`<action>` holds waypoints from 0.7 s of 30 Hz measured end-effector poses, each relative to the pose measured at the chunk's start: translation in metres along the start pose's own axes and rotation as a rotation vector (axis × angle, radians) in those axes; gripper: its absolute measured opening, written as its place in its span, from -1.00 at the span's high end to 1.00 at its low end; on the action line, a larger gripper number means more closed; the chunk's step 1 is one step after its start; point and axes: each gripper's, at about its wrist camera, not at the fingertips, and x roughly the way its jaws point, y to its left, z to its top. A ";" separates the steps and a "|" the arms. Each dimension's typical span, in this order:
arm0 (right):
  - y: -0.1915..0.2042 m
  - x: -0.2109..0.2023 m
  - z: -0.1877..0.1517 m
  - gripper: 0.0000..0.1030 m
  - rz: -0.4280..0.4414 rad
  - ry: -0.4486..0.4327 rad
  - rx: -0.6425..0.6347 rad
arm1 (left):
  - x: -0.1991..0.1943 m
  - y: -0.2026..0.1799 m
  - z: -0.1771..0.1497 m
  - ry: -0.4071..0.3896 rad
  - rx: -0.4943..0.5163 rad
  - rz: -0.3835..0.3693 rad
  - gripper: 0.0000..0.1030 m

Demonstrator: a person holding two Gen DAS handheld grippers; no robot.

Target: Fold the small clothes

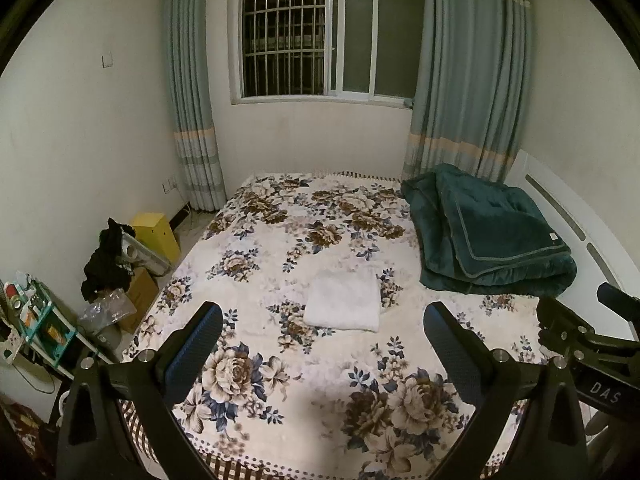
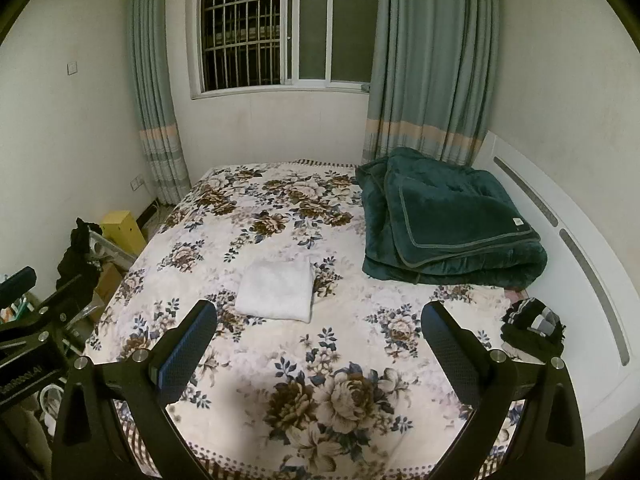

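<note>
Overhead, both fingers gape empty above the folded white cloth point(image 1: 343, 301); casing reads "DAS".

A folded green quilt point(image 2: 448, 228) lies on the floral bedspread point(image 2: 280, 216) below the window point(image 2: 284, 24).

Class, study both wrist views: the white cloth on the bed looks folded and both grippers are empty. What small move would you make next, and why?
Probably swing the right gripper toward the small pile of dark striped clothes near the bed's right edge. The white folded cloth already lies flat and squared on the floral bedspread, and the left gripper is open and empty too, so that unfolded pile seems the likeliest next item.
</note>
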 end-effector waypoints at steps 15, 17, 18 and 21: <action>-0.006 0.002 0.002 -1.00 0.002 0.001 0.002 | -0.005 -0.005 0.003 -0.008 -0.006 0.005 -0.99; -0.007 0.001 0.002 -1.00 0.002 -0.001 0.001 | -0.004 -0.003 0.003 -0.008 -0.007 0.005 -0.99; -0.006 0.002 0.002 -1.00 0.002 -0.001 -0.001 | -0.005 -0.004 0.003 -0.008 -0.007 0.005 -0.99; -0.006 0.002 0.002 -1.00 0.002 0.000 0.000 | -0.005 -0.004 0.003 -0.008 -0.007 0.007 -0.99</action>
